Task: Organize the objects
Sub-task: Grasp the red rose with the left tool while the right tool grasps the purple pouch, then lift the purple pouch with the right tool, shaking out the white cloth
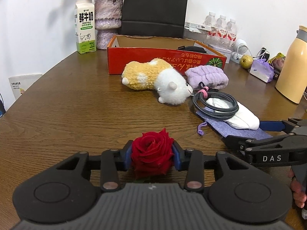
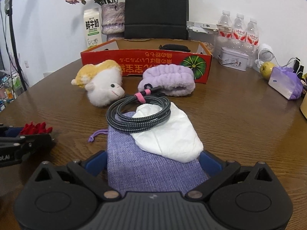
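Observation:
My left gripper [image 1: 152,153] is shut on a red rose head [image 1: 151,149] just above the wooden table [image 1: 76,115]. My right gripper [image 2: 153,163] stands wide open. Its blue pads [image 2: 96,163] flank the near end of a flat purple drawstring pouch [image 2: 134,164]; I cannot see them pressing on it. A white folded cloth [image 2: 172,140] and a coiled grey cable [image 2: 138,113] with a pink tie lie on the pouch. Behind them are a yellow-and-white plush [image 2: 103,90], a lilac fuzzy band [image 2: 168,82] and an open red cardboard box [image 2: 145,63].
Along the back stand a milk carton [image 1: 85,26], a vase with flowers [image 1: 108,21] and a black bag [image 1: 155,9]. At the right are water bottles [image 2: 239,30], a tin [image 2: 233,59], an apple [image 2: 266,69], a purple packet [image 2: 285,84] and a yellow flask [image 1: 293,65].

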Tool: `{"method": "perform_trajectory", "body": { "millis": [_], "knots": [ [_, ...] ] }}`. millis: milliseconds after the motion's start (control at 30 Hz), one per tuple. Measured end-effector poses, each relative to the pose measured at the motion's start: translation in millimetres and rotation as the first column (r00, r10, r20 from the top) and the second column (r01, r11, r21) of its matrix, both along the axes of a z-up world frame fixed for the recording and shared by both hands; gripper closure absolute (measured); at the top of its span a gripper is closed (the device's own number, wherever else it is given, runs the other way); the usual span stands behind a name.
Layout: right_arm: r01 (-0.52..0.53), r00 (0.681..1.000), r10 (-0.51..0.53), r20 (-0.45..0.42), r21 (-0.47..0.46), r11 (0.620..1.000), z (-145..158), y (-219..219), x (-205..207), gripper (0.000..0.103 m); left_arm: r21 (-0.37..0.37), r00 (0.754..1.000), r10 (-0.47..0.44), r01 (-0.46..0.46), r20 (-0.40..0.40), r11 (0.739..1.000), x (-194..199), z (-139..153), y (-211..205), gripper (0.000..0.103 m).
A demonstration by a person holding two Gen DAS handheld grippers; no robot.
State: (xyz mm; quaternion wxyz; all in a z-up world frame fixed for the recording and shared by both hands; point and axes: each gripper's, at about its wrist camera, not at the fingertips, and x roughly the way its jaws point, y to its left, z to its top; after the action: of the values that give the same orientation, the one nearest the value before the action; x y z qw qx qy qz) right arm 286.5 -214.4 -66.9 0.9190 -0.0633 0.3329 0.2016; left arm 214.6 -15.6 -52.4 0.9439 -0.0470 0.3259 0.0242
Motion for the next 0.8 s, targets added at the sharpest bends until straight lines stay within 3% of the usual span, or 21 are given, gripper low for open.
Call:
{"method": "perform_trajectory", "body": {
  "millis": [233,333,367,400,800],
  "knots": [
    [-0.019,0.999,0.018,0.029,0.018,1.0,3.2,-6.3,-15.7,0.038,-0.007,1.0,0.007,-0.007,0.001,1.0,-2.6,0.2,0.3,0.062],
    [-0.03,0.999,0.029,0.04,0.025,0.999,4.3,-7.9,-24.2,0.063,-0.011,1.0,0.009,-0.009,0.002,1.0,-3.4,0.0,-0.8,0.061],
    [-0.035,0.999,0.034,0.043,0.03,0.999,4.6,-8.3,-27.0,0.079,-0.012,1.0,0.01,-0.01,0.002,1.0,-3.2,-0.2,-1.3,0.061],
    [-0.036,0.998,0.034,0.043,0.034,0.999,4.7,-8.6,-29.1,0.083,-0.014,1.0,0.01,-0.01,0.003,1.0,-3.4,-0.1,-1.8,0.061],
    [-0.043,0.999,0.041,0.033,0.072,0.996,5.4,-12.2,-44.9,0.089,-0.019,1.0,0.009,-0.009,0.01,1.0,-8.8,0.5,-1.3,0.062]
  ]
}}
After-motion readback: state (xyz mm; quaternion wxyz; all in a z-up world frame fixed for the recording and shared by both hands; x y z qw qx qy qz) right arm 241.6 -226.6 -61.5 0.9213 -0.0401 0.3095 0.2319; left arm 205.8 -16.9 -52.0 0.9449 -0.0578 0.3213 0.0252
